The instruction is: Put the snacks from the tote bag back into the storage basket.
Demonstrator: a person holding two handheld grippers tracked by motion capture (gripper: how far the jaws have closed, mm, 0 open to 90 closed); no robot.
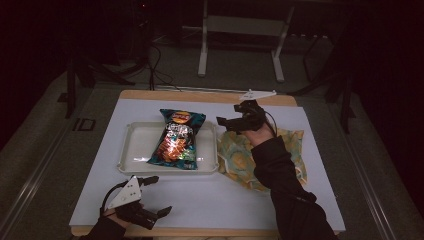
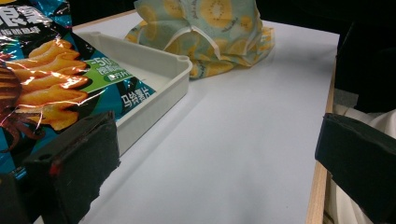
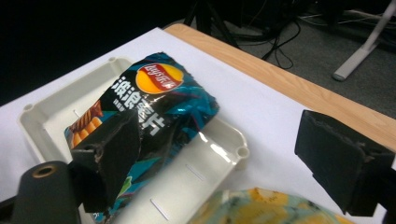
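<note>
Both grippers are wide open, holding nothing. The chip bag (image 1: pixel 177 139) lies in the tray (image 1: pixel 131 150), long axis running away from the person. It's just left of the right gripper (image 1: pixel 239 114), which hovers over the fruit-print cloth bag (image 1: pixel 290 150). The left gripper (image 1: pixel 152 195) sits nearer the table's front edge, so the right 1 looks closer.

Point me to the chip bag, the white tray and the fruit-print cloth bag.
chip bag (image 1: pixel 178 138), high view, middle of its front.
white tray (image 1: pixel 129 150), high view, bare floor left of the bag.
fruit-print cloth bag (image 2: pixel 219 28), left gripper view, its upper front.
</note>
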